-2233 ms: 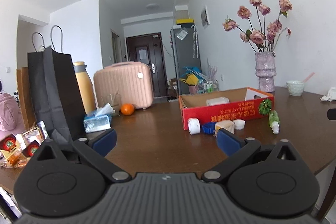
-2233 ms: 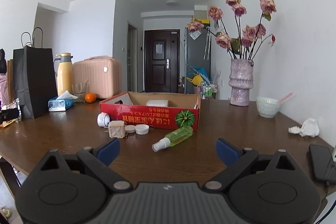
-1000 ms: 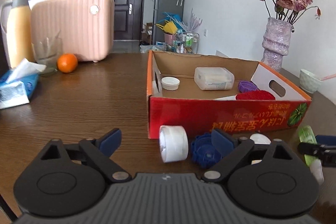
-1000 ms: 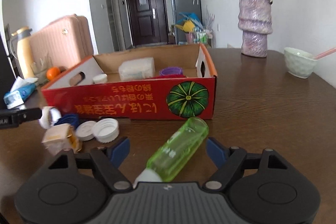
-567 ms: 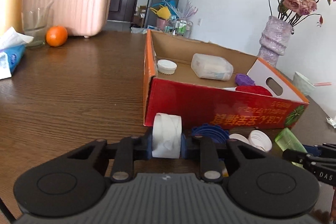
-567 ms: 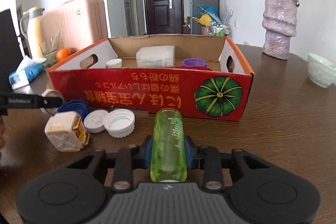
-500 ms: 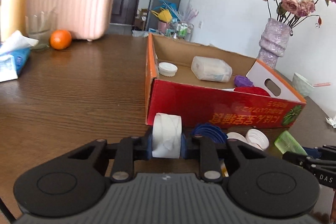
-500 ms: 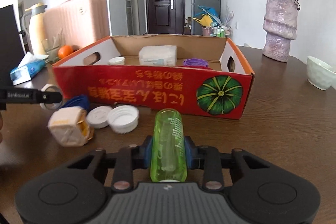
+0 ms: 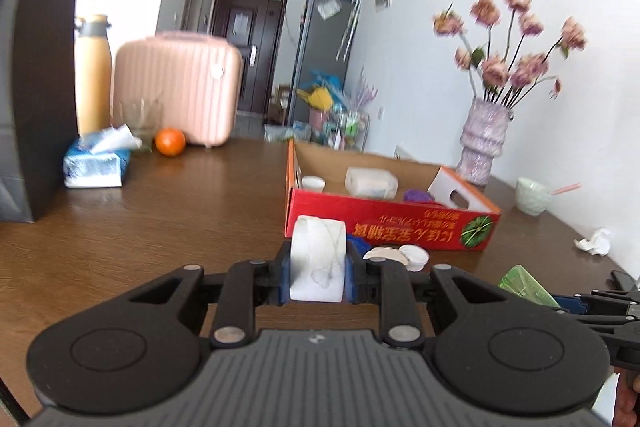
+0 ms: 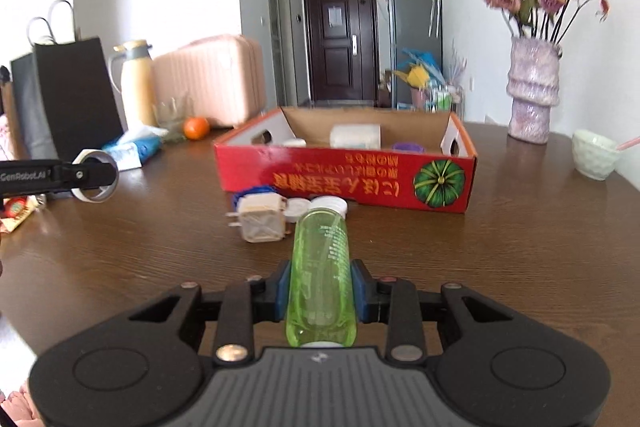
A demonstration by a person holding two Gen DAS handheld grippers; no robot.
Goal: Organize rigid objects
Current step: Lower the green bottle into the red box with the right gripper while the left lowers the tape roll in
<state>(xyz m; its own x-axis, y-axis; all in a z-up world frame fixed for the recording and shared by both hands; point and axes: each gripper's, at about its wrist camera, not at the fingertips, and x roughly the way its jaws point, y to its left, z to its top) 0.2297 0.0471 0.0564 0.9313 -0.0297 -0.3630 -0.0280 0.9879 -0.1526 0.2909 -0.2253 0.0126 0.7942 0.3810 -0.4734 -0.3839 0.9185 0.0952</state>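
My left gripper (image 9: 318, 277) is shut on a white tape roll (image 9: 318, 259) and holds it above the table, in front of the red cardboard box (image 9: 384, 221). The roll also shows in the right wrist view (image 10: 94, 183), held at the left. My right gripper (image 10: 320, 293) is shut on a green plastic bottle (image 10: 320, 267), lifted above the table. The bottle's end shows in the left wrist view (image 9: 526, 285). On the table by the box lie a beige cube (image 10: 260, 221), white lids (image 10: 316, 205) and a blue lid (image 10: 252, 193). The box holds a clear container (image 9: 370, 183), a white lid and a purple lid.
A black paper bag (image 9: 32, 99), yellow flask (image 9: 92, 75), pink case (image 9: 176, 87), orange (image 9: 170, 142) and tissue pack (image 9: 96, 167) stand at the left. A vase of flowers (image 9: 482, 143), a green bowl (image 9: 532, 195) and crumpled paper (image 9: 594, 241) are at the right.
Both grippers have lifted and pulled back from the box, the left with the tape roll, the right with the green bottle. The loose lids and cube stay on the table.
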